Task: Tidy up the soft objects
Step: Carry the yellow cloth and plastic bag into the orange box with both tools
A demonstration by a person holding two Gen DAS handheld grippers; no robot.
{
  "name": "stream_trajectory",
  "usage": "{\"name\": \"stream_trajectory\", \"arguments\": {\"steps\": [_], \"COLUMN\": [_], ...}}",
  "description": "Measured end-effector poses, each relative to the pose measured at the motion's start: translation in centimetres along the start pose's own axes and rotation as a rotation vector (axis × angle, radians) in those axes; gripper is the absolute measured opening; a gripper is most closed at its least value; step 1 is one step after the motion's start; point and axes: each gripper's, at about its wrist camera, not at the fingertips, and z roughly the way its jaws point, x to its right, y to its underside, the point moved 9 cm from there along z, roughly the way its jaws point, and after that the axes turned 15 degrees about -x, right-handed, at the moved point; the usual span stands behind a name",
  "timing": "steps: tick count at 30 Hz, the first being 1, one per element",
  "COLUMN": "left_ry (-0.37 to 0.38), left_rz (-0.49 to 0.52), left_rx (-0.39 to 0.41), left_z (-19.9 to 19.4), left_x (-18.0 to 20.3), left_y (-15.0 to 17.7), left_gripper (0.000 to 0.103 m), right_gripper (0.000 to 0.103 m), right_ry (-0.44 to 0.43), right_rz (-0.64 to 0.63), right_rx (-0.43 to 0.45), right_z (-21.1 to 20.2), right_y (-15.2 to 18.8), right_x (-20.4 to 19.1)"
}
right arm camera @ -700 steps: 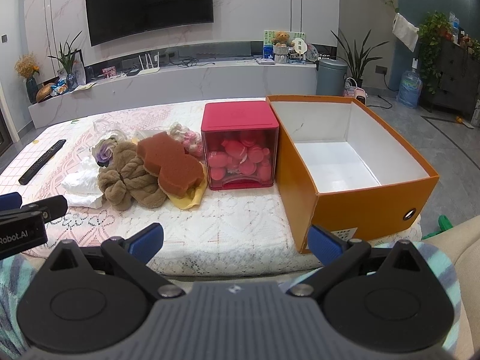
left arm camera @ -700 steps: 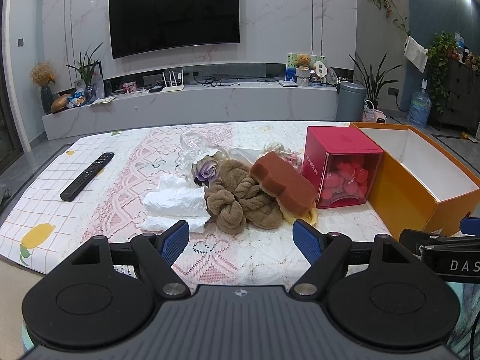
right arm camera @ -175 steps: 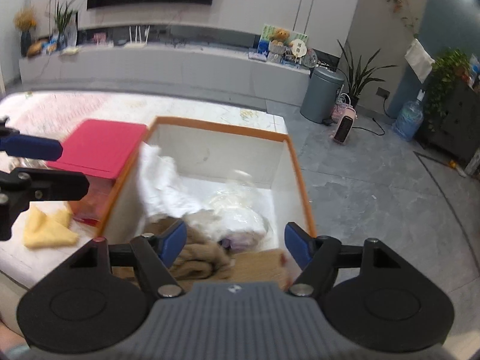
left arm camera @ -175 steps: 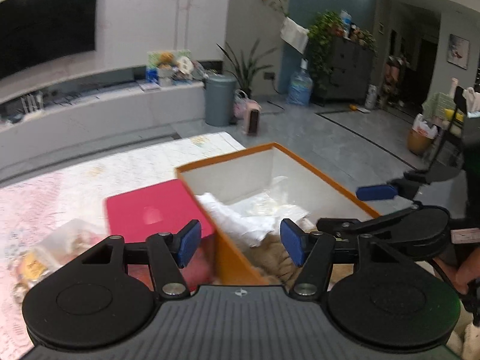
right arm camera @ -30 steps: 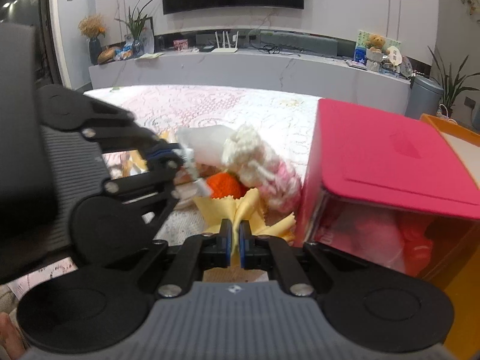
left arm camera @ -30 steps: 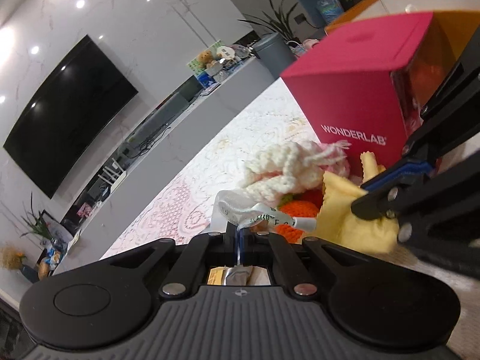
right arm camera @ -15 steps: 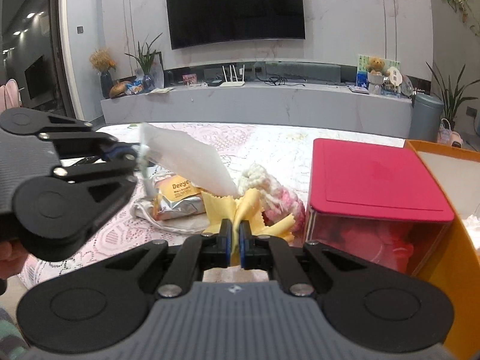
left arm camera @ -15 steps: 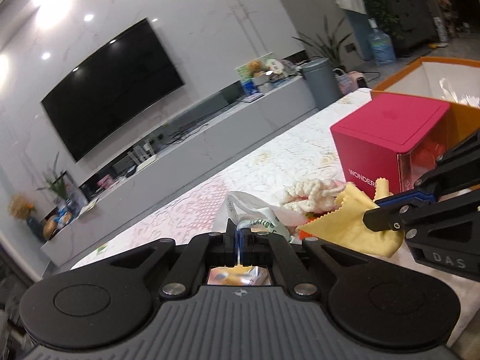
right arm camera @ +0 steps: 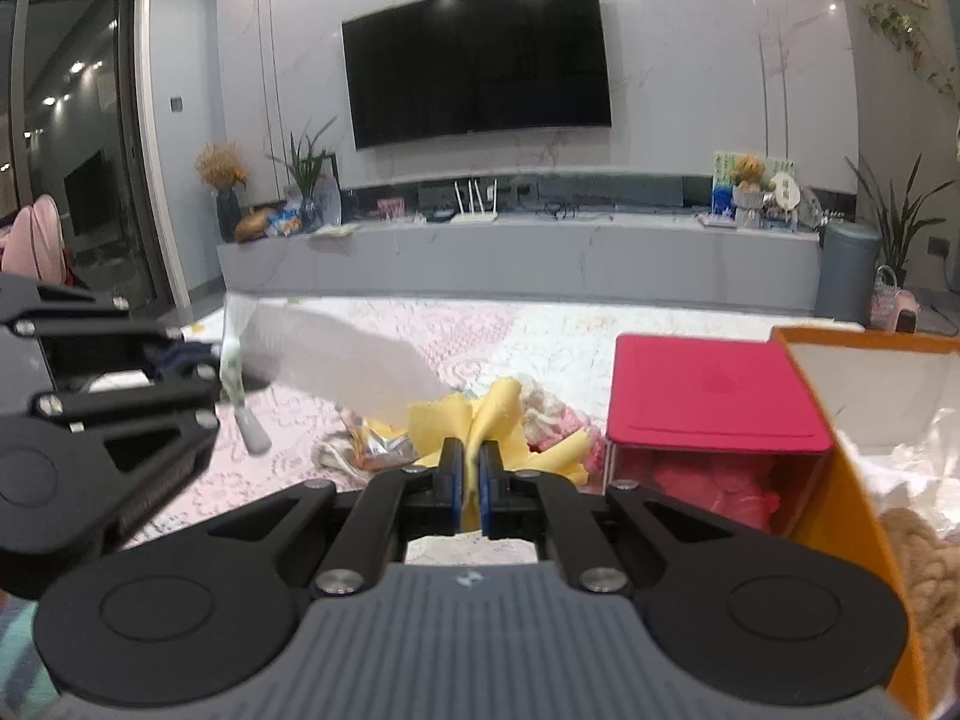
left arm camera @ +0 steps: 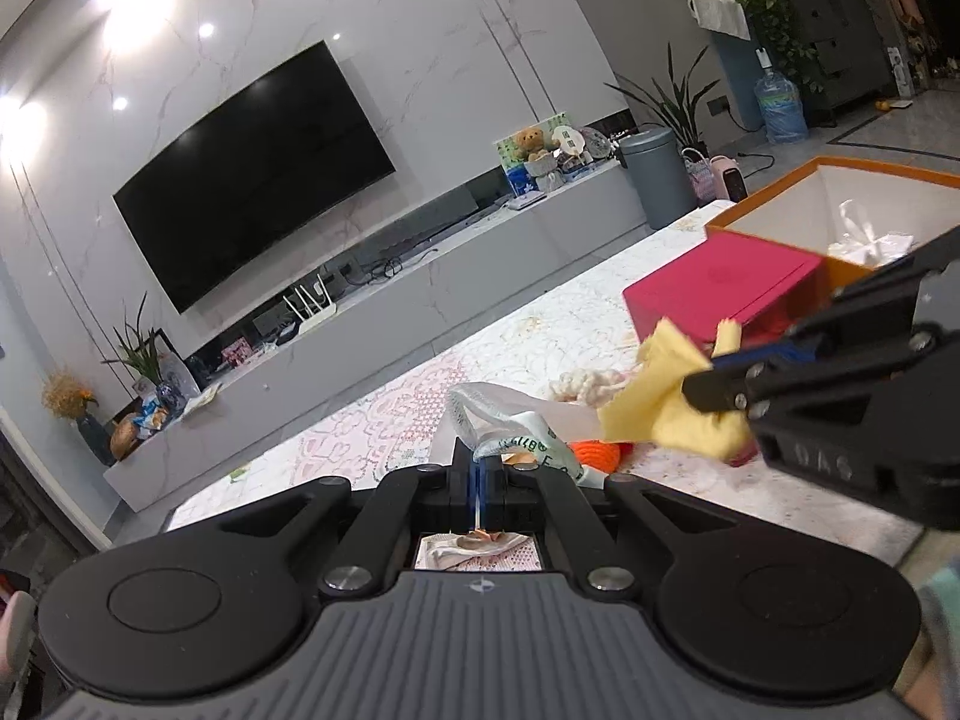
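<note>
Left tool [left arm camera: 478, 483] pinches a clear bag [left arm camera: 510, 420], its green print too blurred to read; right tool [right arm camera: 471, 480] grips a yellow cloth [right arm camera: 480, 414] above the surface [right arm camera: 420, 336]; "DAS" shows on its side

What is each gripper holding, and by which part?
Left gripper pinches a clear plastic bag at its edge; right gripper pinches a yellow cloth by a fold.

"DAS" in faint raised letters on right claw [left arm camera: 714, 372] body; other print unreadable.
</note>
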Motion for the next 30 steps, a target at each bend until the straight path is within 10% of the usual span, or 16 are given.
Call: {"name": "stream_trajectory", "arguments": {"steps": [20,30], "left_ry": [0.112,0.173], "left_rz": [-0.032,0.138], "left_rx": [0.208,0.257], "left_z": [-7.9,-6.6], "left_x": [6.4,12.9], "left_y": [-6.1,-11.3], "left_gripper": [0.001,0.001], "right_gripper": [0.002,0.002], "right_ry": [0.139,0.271], "right_rz": [0.223,0.312], "right_rx": [0.126,0.115], "right_z": [-13.1,-15.3], "right_y": [2.4,3.4], "right_x": [7.9,15.7]}}
